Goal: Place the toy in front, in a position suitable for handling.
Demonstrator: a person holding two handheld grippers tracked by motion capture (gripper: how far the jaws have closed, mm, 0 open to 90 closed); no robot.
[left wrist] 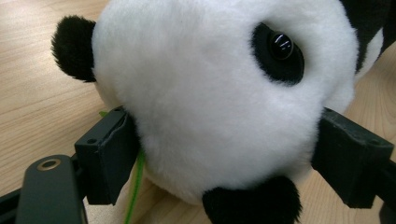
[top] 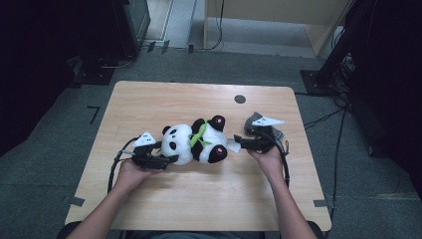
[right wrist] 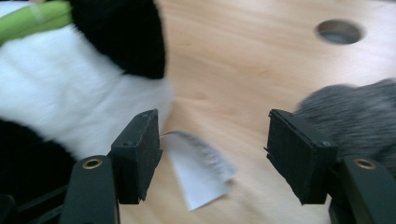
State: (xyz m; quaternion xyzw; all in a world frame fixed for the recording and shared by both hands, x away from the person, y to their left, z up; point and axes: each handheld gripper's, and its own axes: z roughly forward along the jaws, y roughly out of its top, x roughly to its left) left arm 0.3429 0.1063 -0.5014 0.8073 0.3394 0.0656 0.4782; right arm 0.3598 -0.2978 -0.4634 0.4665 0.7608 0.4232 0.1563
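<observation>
1. Left tongs: jaws set either side of the panda toy's white head, pads touching the fur at both flanks in the left gripper view. Contact looks light; the plush is barely dented, so the grip is judged to be forming, not firm.
2. Right tongs: jaws stand wide and hold nothing. In the right gripper view a white sewn-in label lies on the bench between them, untouched by either pad.
3. Panda toy: lies on its side near the middle of the bench, head toward the left tongs, a green leaf across its neck.
4. Grey furry thing: rests just beside the right tongs, apart from the panda.
5. Step in hand, as judged: securing the toy at the head while the right tongs line up on the label.
6. Next move calls for: a firmer squeeze on the soft head, then a low, level approach so the thin label slides between the right pads.
</observation>
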